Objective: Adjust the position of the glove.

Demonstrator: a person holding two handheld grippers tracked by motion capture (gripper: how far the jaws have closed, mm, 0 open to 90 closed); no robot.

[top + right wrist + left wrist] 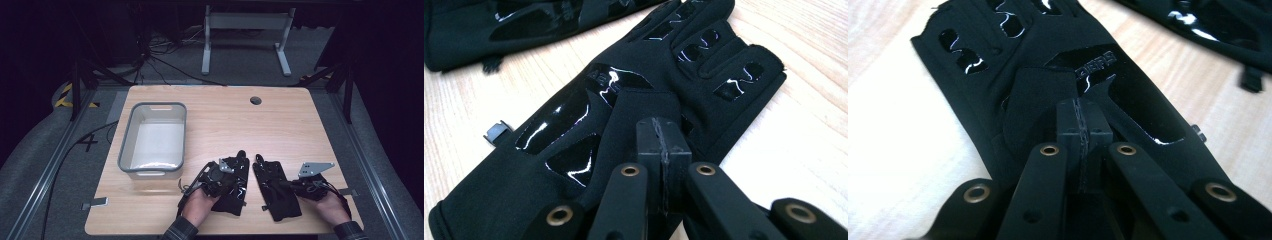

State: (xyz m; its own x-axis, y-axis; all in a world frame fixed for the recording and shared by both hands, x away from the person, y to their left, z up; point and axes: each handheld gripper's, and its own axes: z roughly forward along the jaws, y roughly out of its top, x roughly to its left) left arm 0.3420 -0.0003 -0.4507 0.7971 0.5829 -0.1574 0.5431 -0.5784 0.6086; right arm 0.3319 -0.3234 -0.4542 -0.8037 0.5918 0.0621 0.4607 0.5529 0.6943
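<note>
Two black gloves with glossy patches lie palm-down side by side near the front of the wooden table (225,120). My left gripper (239,174) rests on top of the left glove (232,204); in the left gripper view its jaws are pressed together (1083,116) over the left glove (998,65), beside the thumb flap. My right gripper (281,184) reaches in from the right onto the right glove (277,200). Its jaws meet (662,134) above the palm of the right glove (634,85). No fabric is visible between either pair of jaws.
A grey plastic bin (159,105), empty, stands at the table's left. A round cable hole (256,100) sits near the far edge. Beyond the table are a white desk frame (245,22) and cables on the floor.
</note>
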